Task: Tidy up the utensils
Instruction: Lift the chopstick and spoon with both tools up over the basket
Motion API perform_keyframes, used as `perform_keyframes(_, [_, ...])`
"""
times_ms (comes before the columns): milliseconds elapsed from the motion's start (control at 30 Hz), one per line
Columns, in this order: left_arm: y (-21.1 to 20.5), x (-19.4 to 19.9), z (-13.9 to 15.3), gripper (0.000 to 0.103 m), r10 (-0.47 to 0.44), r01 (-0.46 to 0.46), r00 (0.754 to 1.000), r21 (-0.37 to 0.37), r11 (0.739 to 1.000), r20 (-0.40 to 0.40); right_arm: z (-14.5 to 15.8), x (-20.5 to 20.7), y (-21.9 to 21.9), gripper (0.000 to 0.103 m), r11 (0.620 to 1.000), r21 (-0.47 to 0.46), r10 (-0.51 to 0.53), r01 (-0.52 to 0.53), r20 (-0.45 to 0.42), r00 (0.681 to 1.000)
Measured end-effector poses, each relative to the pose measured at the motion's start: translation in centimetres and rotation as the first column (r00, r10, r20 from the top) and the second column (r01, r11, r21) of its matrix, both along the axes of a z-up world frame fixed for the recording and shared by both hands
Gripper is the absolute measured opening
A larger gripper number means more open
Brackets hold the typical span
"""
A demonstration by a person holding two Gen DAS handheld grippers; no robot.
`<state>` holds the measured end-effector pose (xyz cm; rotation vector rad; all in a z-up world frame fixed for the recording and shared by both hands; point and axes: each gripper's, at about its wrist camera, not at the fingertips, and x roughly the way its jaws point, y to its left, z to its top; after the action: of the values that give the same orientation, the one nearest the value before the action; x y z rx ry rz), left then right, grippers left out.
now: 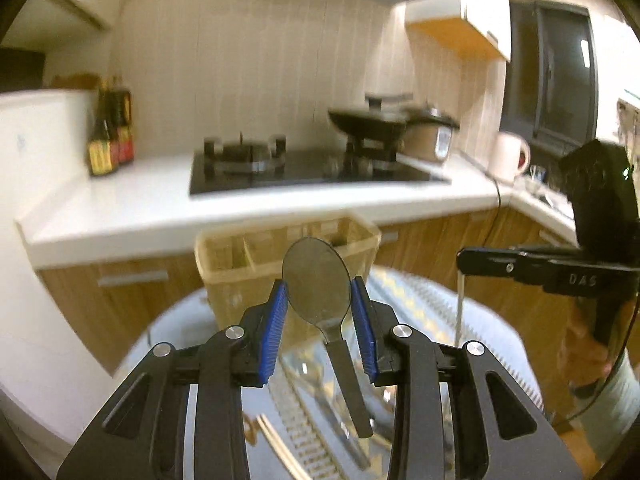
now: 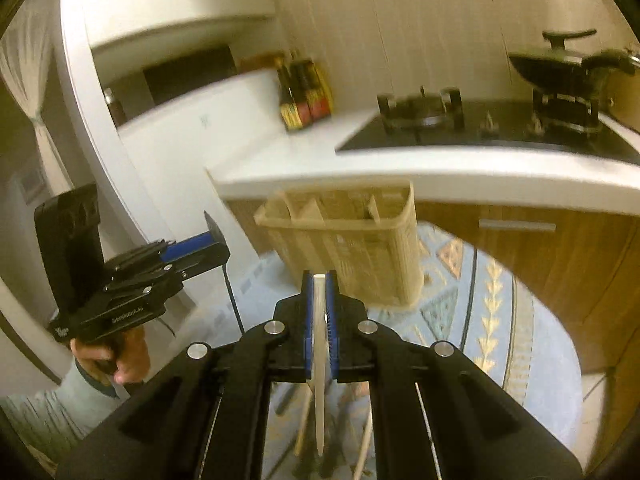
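Clearly both jaws grip: left gripper (image 1: 319,300) pinches a spoon (image 1: 317,276) bowl, right gripper (image 2: 319,312) clamps a pale stick (image 2: 319,360); either might slip short of the holder (image 2: 352,240).

Ahead of my tongs the beige utensil basket (image 1: 256,264) stands with its divided top open, so I can come in from above. Just behind it the white surface (image 1: 160,208) edge overhangs and blocks going further forward. My right tongs (image 1: 464,264) crowd the right side.

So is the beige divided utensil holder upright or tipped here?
Upright. The utensil holder stands on its base on the patterned table, open compartments facing up; its contents cannot be made out.
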<state>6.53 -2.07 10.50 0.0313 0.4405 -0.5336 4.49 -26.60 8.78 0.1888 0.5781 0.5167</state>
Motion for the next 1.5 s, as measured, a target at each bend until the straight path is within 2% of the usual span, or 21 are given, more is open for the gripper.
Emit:
perform_keyframes(167, [0.1, 1.1, 3.8, 0.031, 0.037, -0.034, 0.995, -0.033, 0.999, 0.087, 4.1, 1.2, 0.3, 0.005, 0.998, 0.053, -0.024, 0.019, 0.091, 0.996])
perform_keyframes(333, [0.3, 2.8, 7.0, 0.031, 0.079, -0.068, 0.983, -0.071, 0.995, 0.165, 7.4, 3.4, 0.5, 0.005, 0.995, 0.066, -0.081, 0.071, 0.166, 0.983])
perform_keyframes(500, [0.2, 4.8, 8.1, 0.031, 0.11, -0.09, 0.974, -0.109, 0.99, 0.199, 10.6, 5.2, -0.2, 0.005, 0.987, 0.085, -0.155, 0.138, 0.238, 0.959])
perform_keyframes(667, [-0.3, 6.9, 7.6, 0.031, 0.135, -0.114, 0.967, -0.11, 0.987, 0.215, 12.8, 6.9, -1.0, 0.005, 0.968, 0.082, -0.251, 0.237, 0.321, 0.913])
perform_keyframes(800, [-0.9, 8.3, 6.6, 0.031, 0.144, -0.126, 0.964, -0.09, 0.988, 0.225, 12.3, 8.7, -0.6, 0.005, 0.956, 0.04, -0.284, 0.29, 0.362, 0.888])
perform_keyframes(900, [-1.2, 9.4, 5.5, 0.031, 0.144, -0.13, 0.963, -0.078, 0.988, 0.229, 11.3, 9.9, -0.2, 0.005, 0.953, 0.014, -0.286, 0.303, 0.367, 0.885])
perform_keyframes(1067, [-1.7, 10.6, 3.3, 0.031, 0.138, -0.132, 0.963, -0.042, 0.99, 0.229, 8.6, 11.6, 1.0, 0.005, 0.953, -0.033, -0.27, 0.301, 0.357, 0.894])
perform_keyframes(1233, [-1.7, 11.3, 1.4, 0.031, 0.128, -0.122, 0.971, -0.042, 0.992, 0.2, 6.5, 12.4, 2.2, 0.005, 0.953, -0.089, -0.245, 0.291, 0.348, 0.905])
perform_keyframes(1500, [-1.6, 10.9, 0.1, 0.034, 0.091, -0.089, 0.981, -0.025, 0.996, 0.171, 4.0, 12.4, 2.7, 0.005, 0.966, -0.105, -0.204, 0.238, 0.264, 0.943])
